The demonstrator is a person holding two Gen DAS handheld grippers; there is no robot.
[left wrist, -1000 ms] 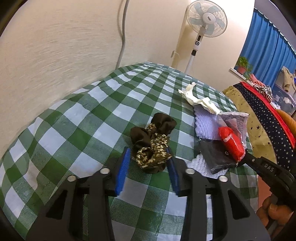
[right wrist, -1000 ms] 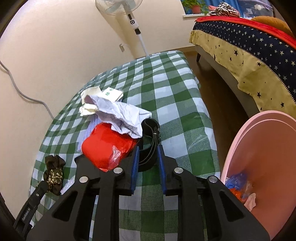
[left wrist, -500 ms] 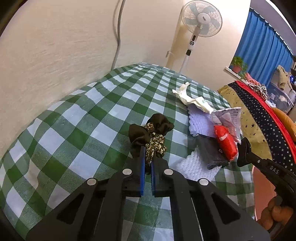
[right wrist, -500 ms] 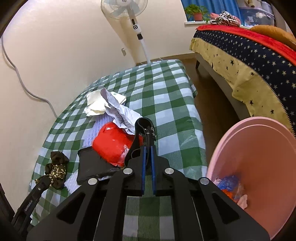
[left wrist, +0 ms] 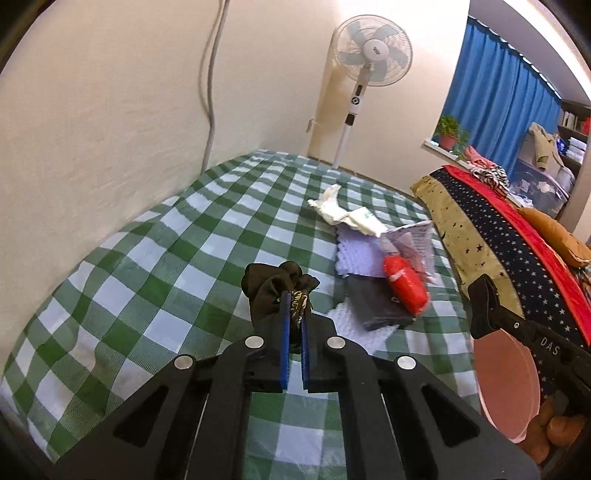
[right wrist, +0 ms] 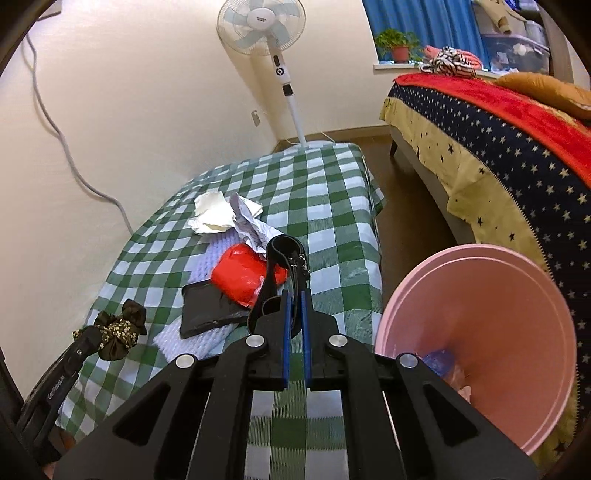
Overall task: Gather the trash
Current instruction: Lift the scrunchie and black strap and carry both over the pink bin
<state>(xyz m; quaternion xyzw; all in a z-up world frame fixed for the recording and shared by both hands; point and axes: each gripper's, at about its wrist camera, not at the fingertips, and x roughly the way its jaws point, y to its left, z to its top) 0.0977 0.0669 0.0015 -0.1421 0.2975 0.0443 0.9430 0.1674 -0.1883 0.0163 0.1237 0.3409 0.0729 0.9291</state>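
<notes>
Left tool (left wrist: 293, 325) clenched on the dark scrunchie (left wrist: 275, 286), held just above the green checked worktop (left wrist: 155, 258), lower centre of the left wrist view. Right tool (right wrist: 294, 317) clenched on a black strap loop (right wrist: 281, 254), raised in the centre of the right wrist view, with the pink bin (right wrist: 480, 332) at lower right, just off the worktop edge.

Possible trouble from here:
- Scrunchie pinched only by a fold of soft cloth; likely to slip out on a quick swing toward the bin.
- Strap long and dangling; free end apt to snag the red bag (right wrist: 243, 275) or crumpled paper (right wrist: 251, 225) beside it and drag them off the edge.
- Both tools heading for 1 bin opening; risk of collision or a drop on the floor beside the rim.

Count on the worktop: 1 red bag, 1 black flat pouch (right wrist: 210, 308), 1 crumpled printed sheet, 1 white wad of paper (right wrist: 212, 214), pale bubble-textured padding (right wrist: 192, 341), number of pieces unclear. In the tools: 1 scrunchie, 1 strap. 1 bin, already holding a few scraps. 1 standing fan (right wrist: 262, 22) at top centre.
</notes>
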